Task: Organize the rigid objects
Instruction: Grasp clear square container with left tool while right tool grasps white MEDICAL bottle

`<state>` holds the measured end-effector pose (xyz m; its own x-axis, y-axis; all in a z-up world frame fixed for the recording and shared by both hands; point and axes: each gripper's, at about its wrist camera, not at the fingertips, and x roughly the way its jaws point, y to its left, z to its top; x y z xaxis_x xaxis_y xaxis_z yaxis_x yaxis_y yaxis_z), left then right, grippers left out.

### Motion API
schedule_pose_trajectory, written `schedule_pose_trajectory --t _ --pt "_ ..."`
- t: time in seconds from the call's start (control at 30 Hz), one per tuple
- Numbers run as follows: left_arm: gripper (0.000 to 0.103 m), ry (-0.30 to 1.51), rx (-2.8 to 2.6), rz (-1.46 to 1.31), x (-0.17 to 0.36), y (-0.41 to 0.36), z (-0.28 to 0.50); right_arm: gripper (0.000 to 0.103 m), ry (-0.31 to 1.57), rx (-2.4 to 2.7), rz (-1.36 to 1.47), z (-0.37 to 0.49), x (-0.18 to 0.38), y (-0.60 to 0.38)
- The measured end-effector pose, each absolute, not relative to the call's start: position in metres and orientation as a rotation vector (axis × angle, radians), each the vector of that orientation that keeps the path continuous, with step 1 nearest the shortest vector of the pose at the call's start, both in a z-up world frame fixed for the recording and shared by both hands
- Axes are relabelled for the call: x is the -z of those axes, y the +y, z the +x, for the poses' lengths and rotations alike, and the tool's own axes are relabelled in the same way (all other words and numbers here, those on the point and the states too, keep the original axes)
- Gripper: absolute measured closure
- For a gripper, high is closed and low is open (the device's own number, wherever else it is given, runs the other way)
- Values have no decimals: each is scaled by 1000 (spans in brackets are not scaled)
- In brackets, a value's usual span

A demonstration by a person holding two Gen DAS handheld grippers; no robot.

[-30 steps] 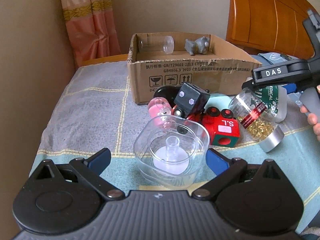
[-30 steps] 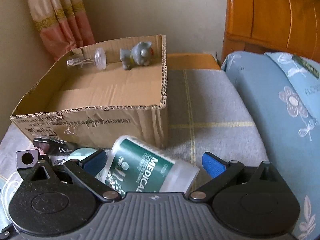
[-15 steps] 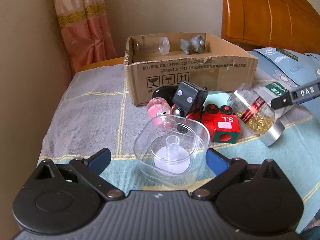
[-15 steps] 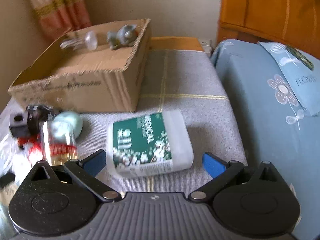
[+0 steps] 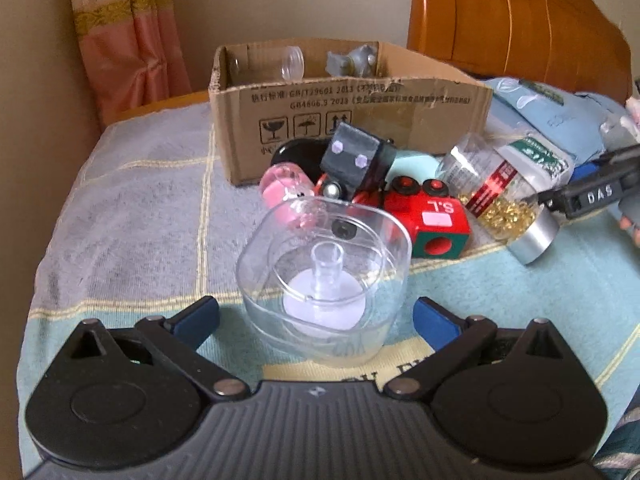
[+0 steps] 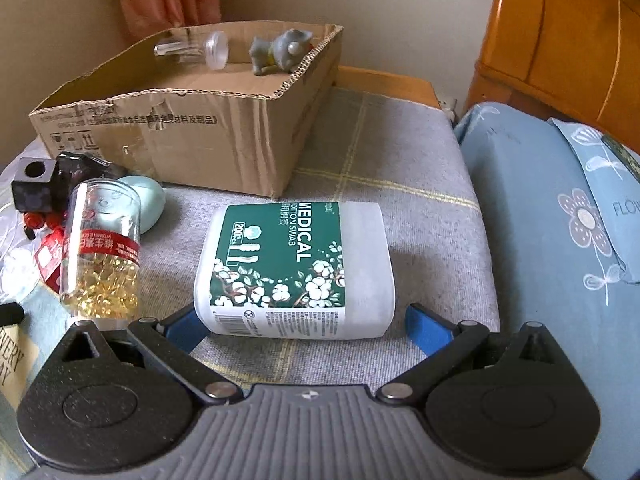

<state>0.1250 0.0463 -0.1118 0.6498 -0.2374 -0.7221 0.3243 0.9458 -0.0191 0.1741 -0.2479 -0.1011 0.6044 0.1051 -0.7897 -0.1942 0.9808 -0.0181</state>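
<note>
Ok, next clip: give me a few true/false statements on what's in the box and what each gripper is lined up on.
1. The cardboard box holds a grey figurine and a clear tube. True.
2. The right gripper is shut on the capsule jar. False: it is open, around the cotton swab container's near end.
3. The left gripper is open, with a clear plastic container between its fingers. True.
4. The cotton swab container stands upright. False: it lies on its side.
5. The red toy block is inside the box. False: it lies outside.
</note>
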Motion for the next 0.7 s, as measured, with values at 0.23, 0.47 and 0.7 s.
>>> schedule_pose_trajectory --t 0.23,0.47,0.7 --pt "1 839 415 174 110 42 146 0 871 -190 -109 177 102 -248" --pt "4 891 487 220 107 44 154 0 863 -197 -111 178 103 -246" --pt "20 900 513 266 99 47 154 0 882 -210 -120 181 102 -247"
